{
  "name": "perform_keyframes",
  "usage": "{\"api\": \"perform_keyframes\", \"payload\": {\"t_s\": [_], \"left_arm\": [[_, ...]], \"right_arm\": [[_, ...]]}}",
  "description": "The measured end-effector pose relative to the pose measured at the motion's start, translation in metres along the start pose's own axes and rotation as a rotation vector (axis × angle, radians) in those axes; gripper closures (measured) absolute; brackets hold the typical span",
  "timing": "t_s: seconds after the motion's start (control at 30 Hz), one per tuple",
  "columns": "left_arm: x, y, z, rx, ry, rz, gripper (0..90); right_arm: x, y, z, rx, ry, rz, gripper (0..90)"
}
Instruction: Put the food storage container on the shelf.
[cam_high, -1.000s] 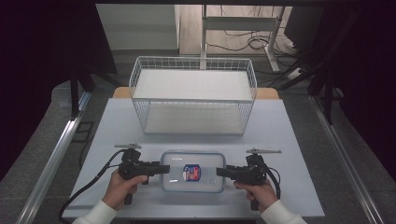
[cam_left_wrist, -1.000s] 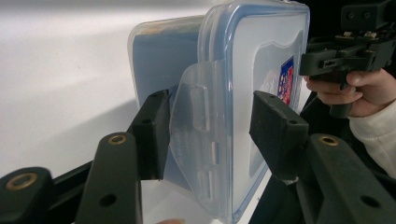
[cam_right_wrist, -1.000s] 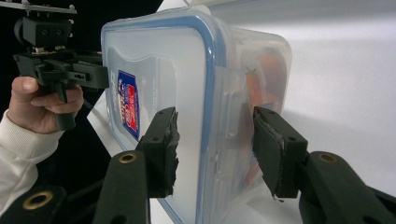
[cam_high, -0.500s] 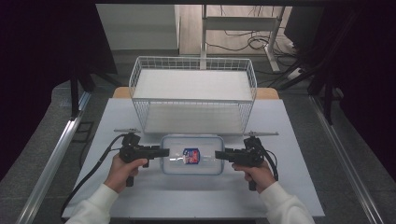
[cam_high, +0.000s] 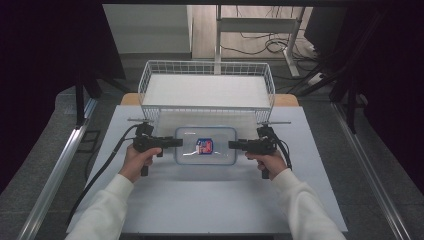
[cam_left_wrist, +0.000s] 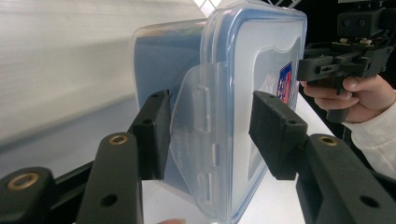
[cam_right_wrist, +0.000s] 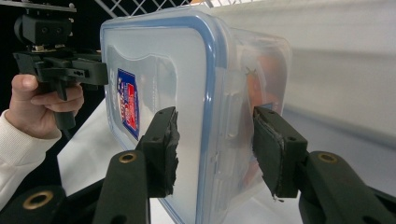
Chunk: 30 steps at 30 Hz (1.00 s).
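Observation:
A clear plastic container (cam_high: 205, 145) with a blue-rimmed lid and a red and blue label lies flat just in front of the wire basket (cam_high: 207, 64). My left gripper (cam_high: 177, 143) is shut on its left end, and my right gripper (cam_high: 232, 145) is shut on its right end. In the left gripper view the jaws (cam_left_wrist: 212, 126) straddle the container's (cam_left_wrist: 243, 93) side latch, one pad on the lid and one under the body. The right gripper view shows the same hold (cam_right_wrist: 215, 135) on the container (cam_right_wrist: 187, 84). I cannot tell whether the container touches the table.
The white wire basket stands at the far end of the pale table (cam_high: 210, 200), its near wall just beyond the container. Cables trail from both grippers toward the table's near side. Metal rails run along both sides of the table.
Both grippers have carried the container away from the person, from near the table's front toward the basket. The arms are stretched out further.

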<state>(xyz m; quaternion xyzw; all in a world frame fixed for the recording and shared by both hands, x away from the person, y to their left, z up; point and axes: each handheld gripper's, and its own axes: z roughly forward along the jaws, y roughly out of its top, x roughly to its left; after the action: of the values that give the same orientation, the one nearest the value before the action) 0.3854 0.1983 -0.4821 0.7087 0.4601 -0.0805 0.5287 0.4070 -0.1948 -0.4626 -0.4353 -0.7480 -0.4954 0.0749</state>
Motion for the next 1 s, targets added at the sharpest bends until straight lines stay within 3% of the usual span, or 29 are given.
{"api": "perform_keyframes", "payload": {"t_s": [0.3,0.4,0.57,0.9,1.0], "left_arm": [[0.019,0.000,0.017,0.023,0.004,-0.045,49.0],[0.024,0.000,0.019,0.022,0.002,-0.041,48.9],[0.026,0.000,0.020,0.015,-0.005,-0.049,49.0],[0.029,0.001,0.025,-0.019,0.018,-0.128,48.2],[0.031,0.001,0.026,-0.025,0.020,-0.133,48.1]], "right_arm": [[-0.022,0.003,0.015,0.008,-0.016,0.044,50.9],[-0.025,0.002,0.018,0.011,-0.021,0.054,50.9],[-0.030,0.002,0.019,0.006,-0.013,0.076,50.9],[-0.036,0.005,0.023,-0.009,-0.019,0.169,50.2],[-0.037,0.006,0.025,-0.018,-0.028,0.182,50.1]]}}
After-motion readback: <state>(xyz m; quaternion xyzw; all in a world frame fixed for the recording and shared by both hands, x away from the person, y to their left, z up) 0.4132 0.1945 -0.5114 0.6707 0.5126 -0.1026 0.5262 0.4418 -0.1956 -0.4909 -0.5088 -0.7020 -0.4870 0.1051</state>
